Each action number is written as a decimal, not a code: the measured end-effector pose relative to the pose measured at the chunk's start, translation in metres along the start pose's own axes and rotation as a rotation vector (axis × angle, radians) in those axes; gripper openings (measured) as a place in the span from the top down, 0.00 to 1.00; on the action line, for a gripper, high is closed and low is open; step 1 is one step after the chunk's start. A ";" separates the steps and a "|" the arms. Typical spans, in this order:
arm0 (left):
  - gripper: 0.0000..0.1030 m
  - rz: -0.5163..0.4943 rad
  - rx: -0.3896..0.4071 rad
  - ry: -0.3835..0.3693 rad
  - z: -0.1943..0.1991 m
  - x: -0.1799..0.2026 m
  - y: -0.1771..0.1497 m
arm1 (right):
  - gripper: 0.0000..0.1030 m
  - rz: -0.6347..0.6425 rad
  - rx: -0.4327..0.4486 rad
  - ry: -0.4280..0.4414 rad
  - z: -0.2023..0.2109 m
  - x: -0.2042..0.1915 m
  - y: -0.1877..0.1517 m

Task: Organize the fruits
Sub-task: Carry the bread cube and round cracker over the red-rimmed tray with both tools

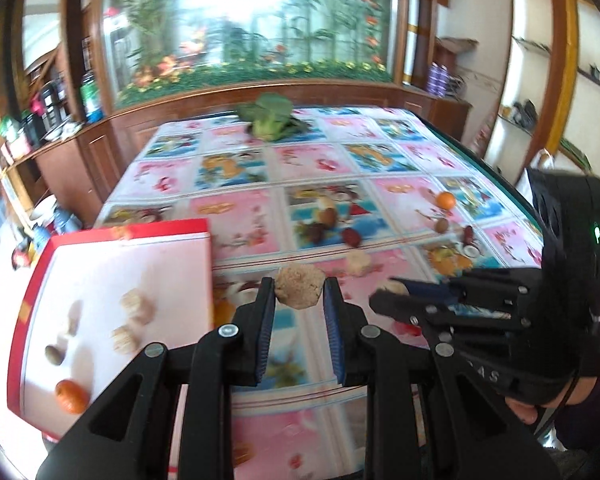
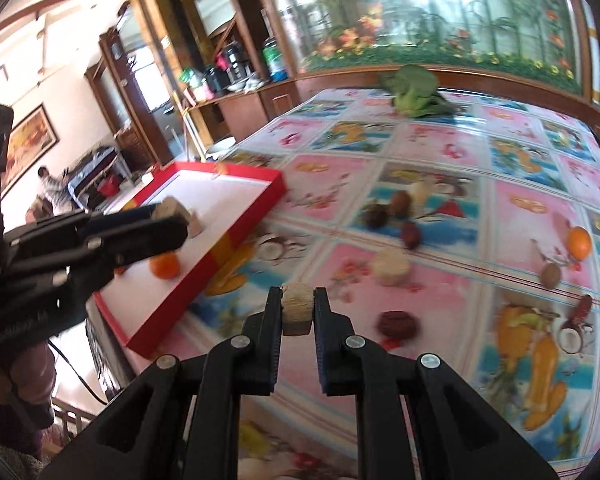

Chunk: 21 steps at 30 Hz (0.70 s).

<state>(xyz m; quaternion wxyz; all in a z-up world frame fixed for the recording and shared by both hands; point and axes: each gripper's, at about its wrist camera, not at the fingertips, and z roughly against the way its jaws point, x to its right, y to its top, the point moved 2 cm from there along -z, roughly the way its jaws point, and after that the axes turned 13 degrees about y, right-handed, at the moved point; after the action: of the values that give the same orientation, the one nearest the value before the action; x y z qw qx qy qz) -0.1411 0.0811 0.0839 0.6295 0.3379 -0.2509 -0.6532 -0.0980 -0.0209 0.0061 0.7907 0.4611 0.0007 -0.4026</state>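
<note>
Holding tan cakes: my left tongs (image 1: 299, 290) pinch one (image 1: 299, 287), nearer the red tray (image 1: 112, 229) lying left; my right tongs (image 2: 297, 308) pinch another (image 2: 297, 309).

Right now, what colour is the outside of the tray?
Red, with yellow patches; the tray shows best in the right wrist view.

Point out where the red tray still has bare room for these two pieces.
Free: the tray's far half, between its back rim and the pale cakes. Crowded: the near left corner, around the nut and orange.
</note>
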 end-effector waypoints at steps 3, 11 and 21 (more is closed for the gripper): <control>0.75 0.048 0.009 0.031 0.003 -0.022 -0.005 | 0.88 0.033 -0.020 0.013 -0.011 -0.017 0.003; 0.75 0.149 0.020 0.097 0.009 -0.075 -0.017 | 0.88 0.113 -0.052 0.045 -0.039 -0.058 0.020; 0.74 0.250 0.021 0.182 0.010 -0.132 -0.031 | 0.88 0.201 -0.058 0.107 -0.076 -0.108 0.042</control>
<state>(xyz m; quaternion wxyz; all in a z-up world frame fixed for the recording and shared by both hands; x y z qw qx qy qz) -0.1720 0.2140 0.0836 0.7226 0.3682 -0.2398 -0.5336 -0.1166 0.1141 0.0332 0.8389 0.4567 0.0082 -0.2960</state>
